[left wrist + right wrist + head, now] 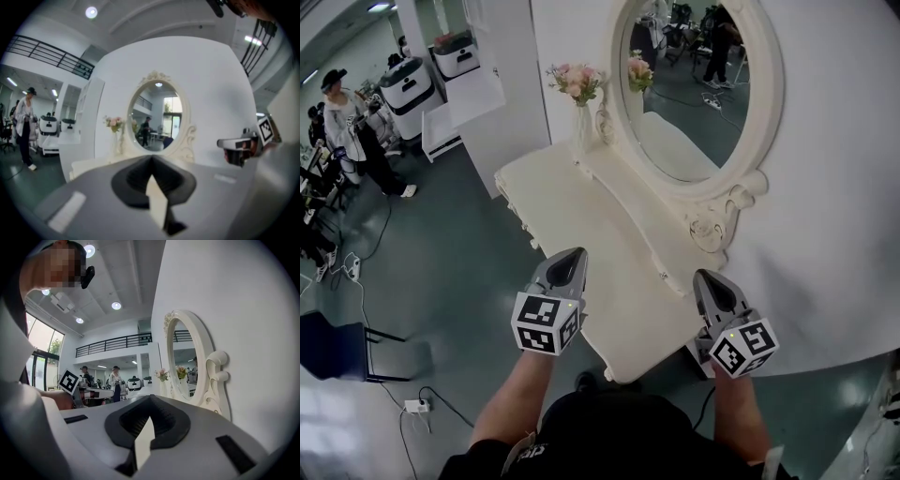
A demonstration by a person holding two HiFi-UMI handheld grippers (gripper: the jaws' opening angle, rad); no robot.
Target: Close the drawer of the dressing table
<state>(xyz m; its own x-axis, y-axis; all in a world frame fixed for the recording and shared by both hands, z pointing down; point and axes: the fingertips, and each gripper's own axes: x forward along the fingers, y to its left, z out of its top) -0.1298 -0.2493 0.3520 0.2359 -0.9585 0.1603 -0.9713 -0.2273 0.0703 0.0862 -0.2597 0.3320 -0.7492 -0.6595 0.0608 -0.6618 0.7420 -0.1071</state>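
**A:** What's around the bench (581, 211)?

**B:** A vase of pink flowers (578, 94) at its far end, and an oval mirror (689, 94) along the wall edge.

**A:** And the room?

**B:** Grey-green floor (459, 281) with trailing cables (366, 309), a blue chair (337, 347) near left, and a person (342, 117) standing far left.

**A:** Tools?

**B:** The left tool (570, 255) and the right tool (711, 279) are both clenched on nothing, over the bench's near end. Drawer knobs (524, 228) line the front edge, just beyond the left tool. I can't tell whether a drawer sticks out.
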